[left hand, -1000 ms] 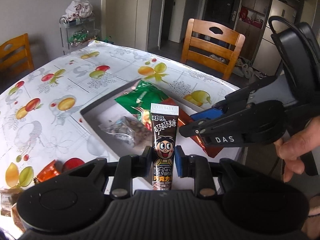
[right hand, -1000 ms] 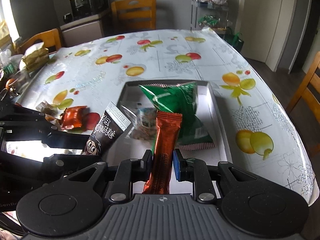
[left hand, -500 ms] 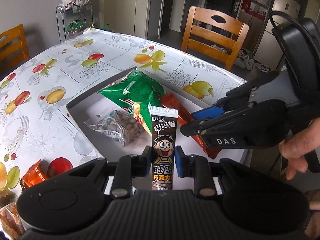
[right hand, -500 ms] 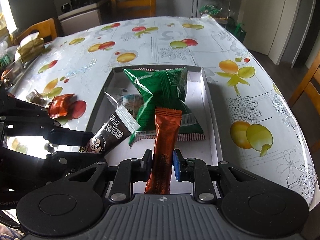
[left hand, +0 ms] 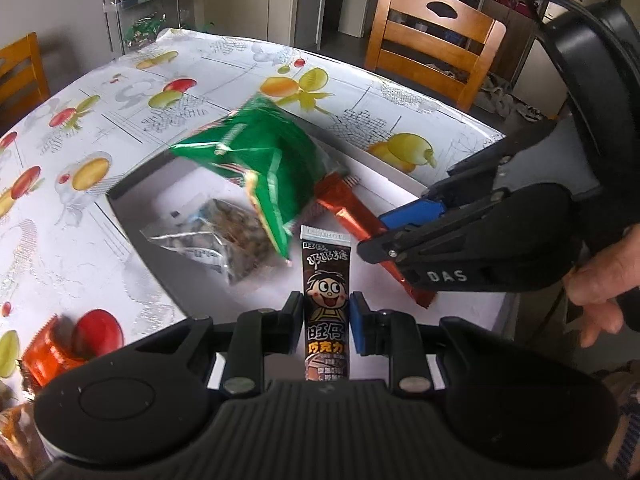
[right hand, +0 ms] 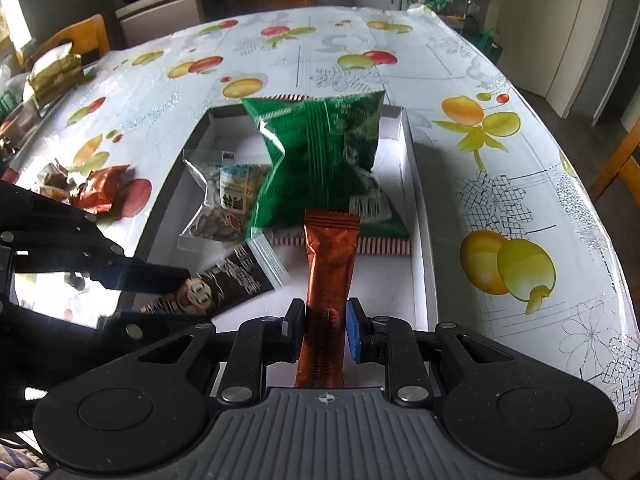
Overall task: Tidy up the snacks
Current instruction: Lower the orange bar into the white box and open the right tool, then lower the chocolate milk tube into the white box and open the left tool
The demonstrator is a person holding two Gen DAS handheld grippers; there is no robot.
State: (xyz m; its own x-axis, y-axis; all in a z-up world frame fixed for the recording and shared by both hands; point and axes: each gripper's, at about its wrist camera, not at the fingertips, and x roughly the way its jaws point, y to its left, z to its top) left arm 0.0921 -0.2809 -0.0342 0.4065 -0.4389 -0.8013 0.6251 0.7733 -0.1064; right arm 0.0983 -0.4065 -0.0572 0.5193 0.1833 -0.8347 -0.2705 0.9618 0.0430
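My left gripper point(left hand: 326, 320) is shut on a brown cartoon-face chocolate tube point(left hand: 327, 280), held over the near end of the white box point(left hand: 132, 216). My right gripper point(right hand: 326, 330) is shut on an orange-brown stick packet point(right hand: 329, 256), also low over the box point(right hand: 416, 184). Inside the box lie a green snack bag point(right hand: 316, 160) and a clear nut packet point(right hand: 226, 204). The tube also shows in the right wrist view point(right hand: 236, 276), and the stick packet in the left wrist view point(left hand: 352, 216).
An orange wrapped snack point(right hand: 98, 192) and other small snacks lie on the fruit-print tablecloth left of the box. A wooden chair point(left hand: 432, 44) stands at the far table edge. A wire rack point(left hand: 140, 16) stands beyond the table.
Both grippers have moved forward and lower over the box, each still holding its snack. The box contents look nearer now.
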